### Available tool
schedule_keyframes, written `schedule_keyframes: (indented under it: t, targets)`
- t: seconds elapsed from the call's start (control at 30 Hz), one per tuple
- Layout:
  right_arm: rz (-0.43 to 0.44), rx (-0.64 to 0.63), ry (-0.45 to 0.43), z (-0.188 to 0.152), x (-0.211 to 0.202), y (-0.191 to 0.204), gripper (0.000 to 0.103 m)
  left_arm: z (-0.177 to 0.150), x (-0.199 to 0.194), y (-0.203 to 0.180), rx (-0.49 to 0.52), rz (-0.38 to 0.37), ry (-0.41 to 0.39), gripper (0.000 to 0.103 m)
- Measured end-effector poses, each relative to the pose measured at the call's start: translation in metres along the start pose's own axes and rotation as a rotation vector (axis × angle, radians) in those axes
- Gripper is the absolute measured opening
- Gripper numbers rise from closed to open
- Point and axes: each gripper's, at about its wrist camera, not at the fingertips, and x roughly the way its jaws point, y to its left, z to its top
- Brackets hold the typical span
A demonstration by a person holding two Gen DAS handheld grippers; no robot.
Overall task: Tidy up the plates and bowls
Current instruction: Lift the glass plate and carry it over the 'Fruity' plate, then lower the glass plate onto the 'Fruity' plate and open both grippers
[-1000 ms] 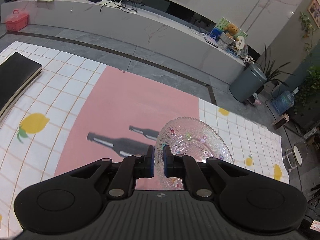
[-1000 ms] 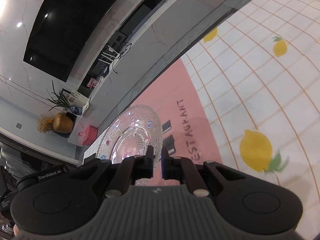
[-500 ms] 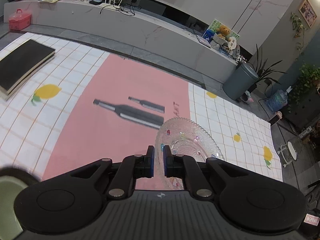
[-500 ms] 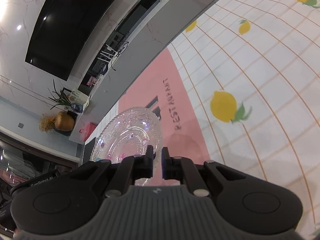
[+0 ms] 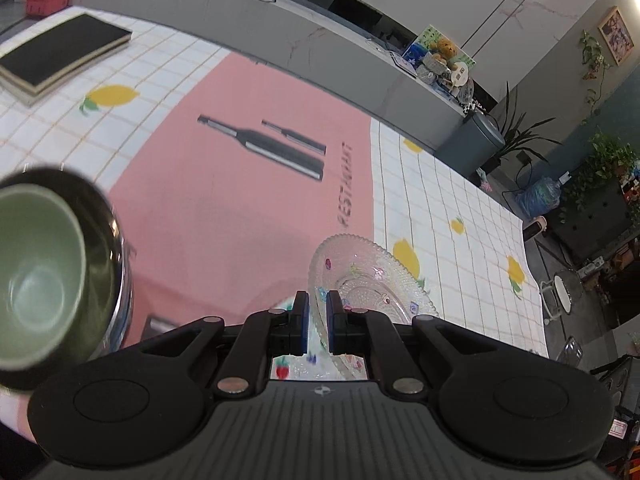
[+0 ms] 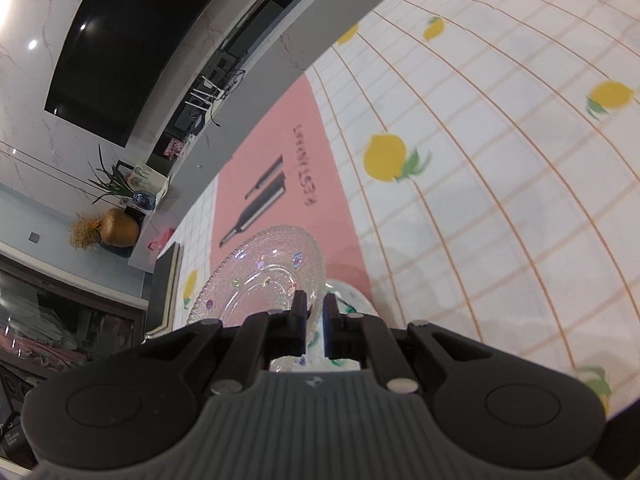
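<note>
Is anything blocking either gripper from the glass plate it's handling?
No. The left gripper and the right gripper are each shut on the rim of a glass plate; nothing sits between.

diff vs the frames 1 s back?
Both hand-held grippers, left and right, carried the glass plate higher and back along the tablecloth. That brought a green bowl in a metal bowl and a white dish into view. Both grips are unchanged.

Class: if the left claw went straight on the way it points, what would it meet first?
The left claw already grips the clear beaded glass plate; beyond it, probably the lemon-print tablecloth, depth unclear.
</note>
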Motion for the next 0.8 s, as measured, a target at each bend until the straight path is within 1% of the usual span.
schedule_keyframes:
  t: [0.2, 0.47, 0.8]
  targets:
    - [-0.030, 0.013, 0.021, -0.015, 0.002, -0.014, 0.005, -0.019, 0.004, 0.010, -0.020, 0.002, 0.038, 0.009]
    - [-0.084, -0.037, 0.011, -0.022, 0.004, -0.014, 0.005, -0.034, 0.011, 0.016, -0.016, 0.016, 0.073, 0.009]
    - [-0.119, -0.097, 0.019, -0.026, 0.011, -0.007, 0.005, -0.039, 0.012, 0.021, -0.015, 0.039, 0.074, 0.009]
